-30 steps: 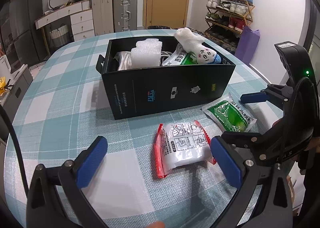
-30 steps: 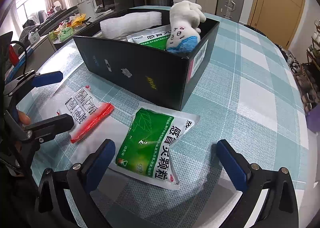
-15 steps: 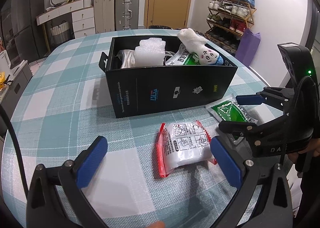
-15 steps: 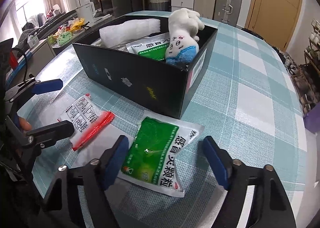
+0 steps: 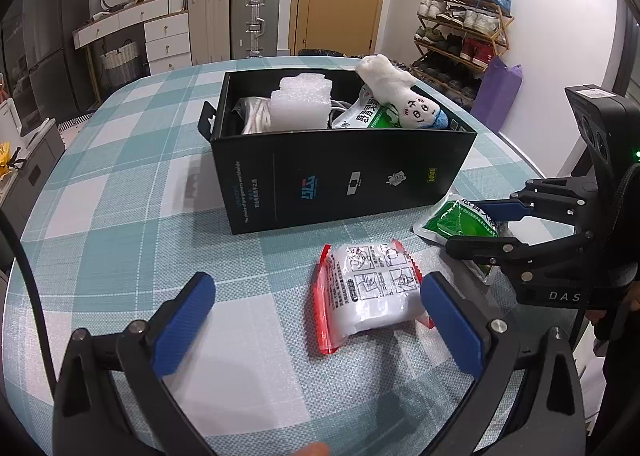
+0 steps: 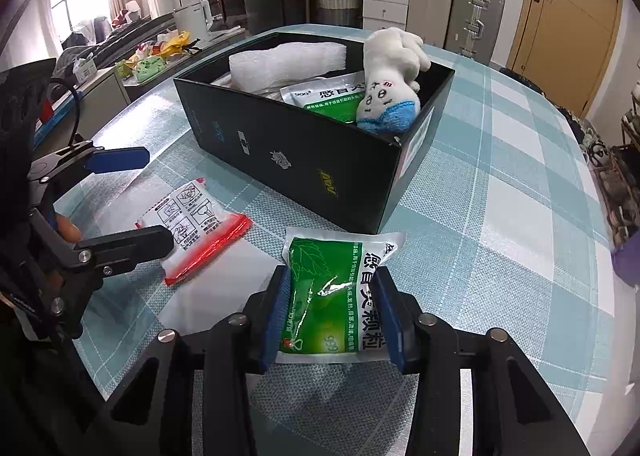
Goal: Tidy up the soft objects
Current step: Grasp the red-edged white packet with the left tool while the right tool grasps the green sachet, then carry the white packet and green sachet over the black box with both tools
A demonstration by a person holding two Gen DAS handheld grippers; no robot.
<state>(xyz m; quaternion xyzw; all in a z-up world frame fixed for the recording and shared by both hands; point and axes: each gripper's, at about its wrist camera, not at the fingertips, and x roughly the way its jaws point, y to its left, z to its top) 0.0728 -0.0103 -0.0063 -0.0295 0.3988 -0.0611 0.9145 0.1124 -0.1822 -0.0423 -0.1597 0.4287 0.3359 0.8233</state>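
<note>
Right wrist view: right gripper (image 6: 334, 312) jaws have just been closing — now clamped on the green sachet (image 6: 340, 288) beside the black box (image 6: 304, 160). Left gripper (image 5: 316, 326) jaws apart — white-red packet (image 5: 370, 292) lies between them, nearer its right pad.

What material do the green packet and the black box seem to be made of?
Green packet: likely thin glossy plastic film; it shows bright glare and creases where the right gripper squeezes it. Black box: probably matte printed cardboard, with flat stiff walls, sharp folded corners and small logos. Neither can be confirmed by look alone.
</note>
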